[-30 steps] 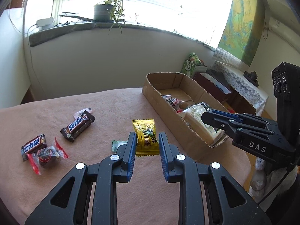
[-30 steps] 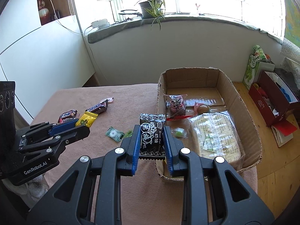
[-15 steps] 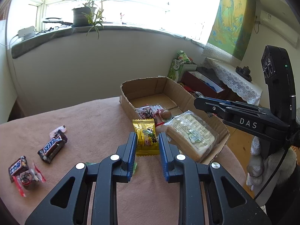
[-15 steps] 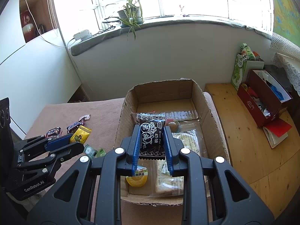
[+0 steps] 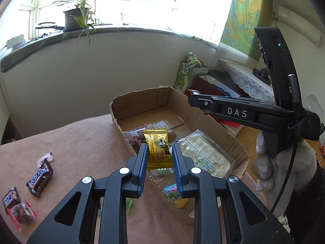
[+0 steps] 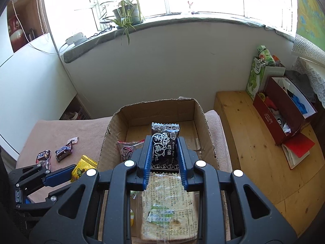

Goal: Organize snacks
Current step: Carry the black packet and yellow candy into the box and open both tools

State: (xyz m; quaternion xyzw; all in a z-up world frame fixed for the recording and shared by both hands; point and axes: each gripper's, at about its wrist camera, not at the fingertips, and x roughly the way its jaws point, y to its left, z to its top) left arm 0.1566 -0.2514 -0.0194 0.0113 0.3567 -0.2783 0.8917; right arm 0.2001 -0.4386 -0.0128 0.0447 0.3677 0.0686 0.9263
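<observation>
My left gripper is shut on a yellow snack packet and holds it over the near left wall of the cardboard box. My right gripper is shut on a black plum candy packet above the box's middle. The box holds a large clear cracker pack, a red-edged packet and small sweets. The left gripper with its yellow packet shows at the lower left of the right wrist view.
Two Snickers bars and a red-wrapped candy lie on the pink tablecloth left of the box. A wooden bench with a red box stands to the right. A wall rises behind the table.
Both grippers have moved further over the box with their packets. The left one came from the table side to the box's near wall; the right one moved deeper toward the box's far end.
</observation>
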